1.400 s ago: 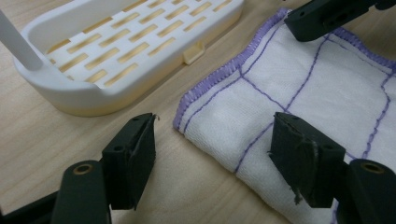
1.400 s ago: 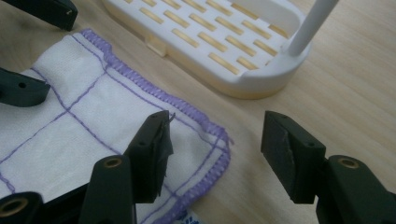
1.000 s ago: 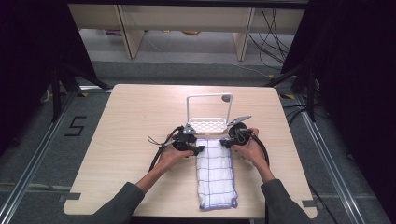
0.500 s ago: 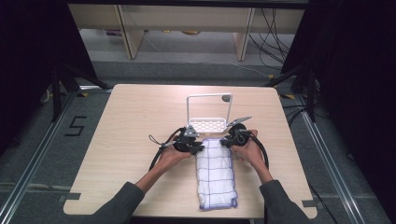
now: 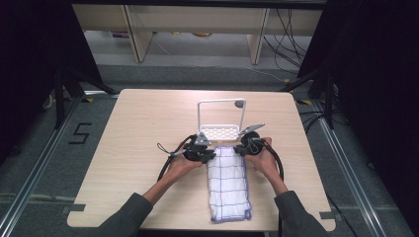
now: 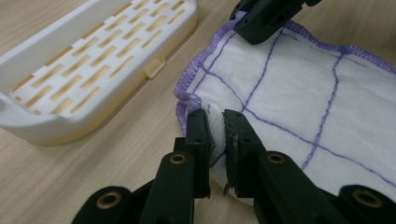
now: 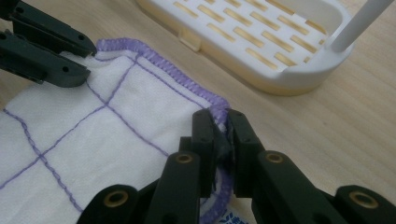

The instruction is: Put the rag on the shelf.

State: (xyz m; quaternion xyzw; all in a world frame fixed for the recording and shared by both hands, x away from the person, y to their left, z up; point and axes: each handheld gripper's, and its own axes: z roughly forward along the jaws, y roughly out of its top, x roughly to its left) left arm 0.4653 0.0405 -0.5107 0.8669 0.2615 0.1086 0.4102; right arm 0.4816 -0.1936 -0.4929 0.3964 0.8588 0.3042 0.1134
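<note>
A white cloth [image 5: 227, 182] with a purple grid and purple hem lies folded on the table, its long side running toward the person. My left gripper [image 6: 215, 116] pinches the cloth's [image 6: 299, 98] far left corner; its jaws have just been closing, and fabric is bunched between the pads. My right gripper [image 7: 218, 117] has also just been closing and now clamps the hemmed far right corner of the cloth [image 7: 107, 144]. In the high view the left gripper [image 5: 211, 154] and right gripper [image 5: 239, 149] sit at those two corners.
A white rack [image 5: 221, 132] with a slotted tray base and an upright frame stands just beyond the cloth's far edge, close to both grippers. Its tray [image 6: 84, 60] is near the left jaws, and its post and tray [image 7: 261, 37] are near the right jaws.
Hands, cloth and rack keep their places on the table. Both grippers stay at the cloth's far corners; from this height the closing of the jaws hardly shows.
</note>
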